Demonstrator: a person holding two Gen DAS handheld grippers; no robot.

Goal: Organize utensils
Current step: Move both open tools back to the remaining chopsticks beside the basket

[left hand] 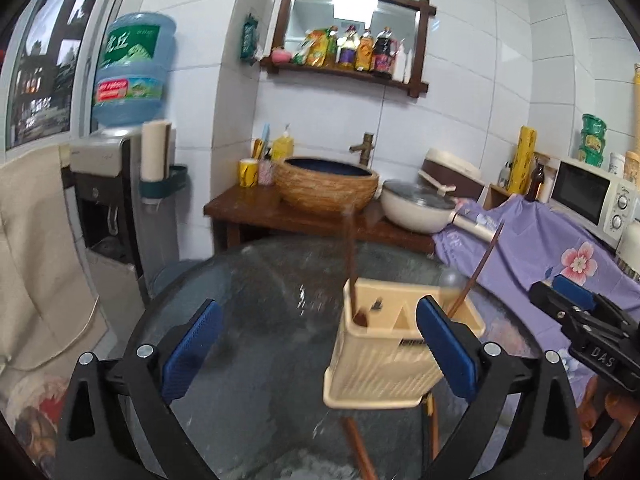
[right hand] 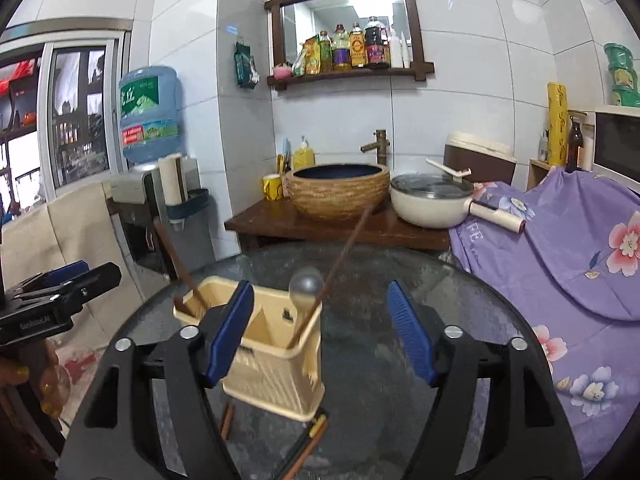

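Your left gripper (left hand: 320, 344) stands wide open, holding nothing — the cream utensil holder (left hand: 384, 356) sits on the glass table (left hand: 248, 280) just ahead, against its right finger. Your right gripper (right hand: 320, 336) is spread wide too, empty, with the holder behind its left finger. Two brown chopsticks (right hand: 344, 256) stand inside — more lie nearer you.

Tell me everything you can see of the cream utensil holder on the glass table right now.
The utensil holder is a cream, plastic-looking rectangular caddy with finely ribbed side walls, an open top and inner dividers forming compartments. It stands upright on the round glass table. A dark wooden utensil leans out of one end compartment, a brown chopstick leans out of the other, and a clear spoon rises between them. Neither hand-held gripper touches it.
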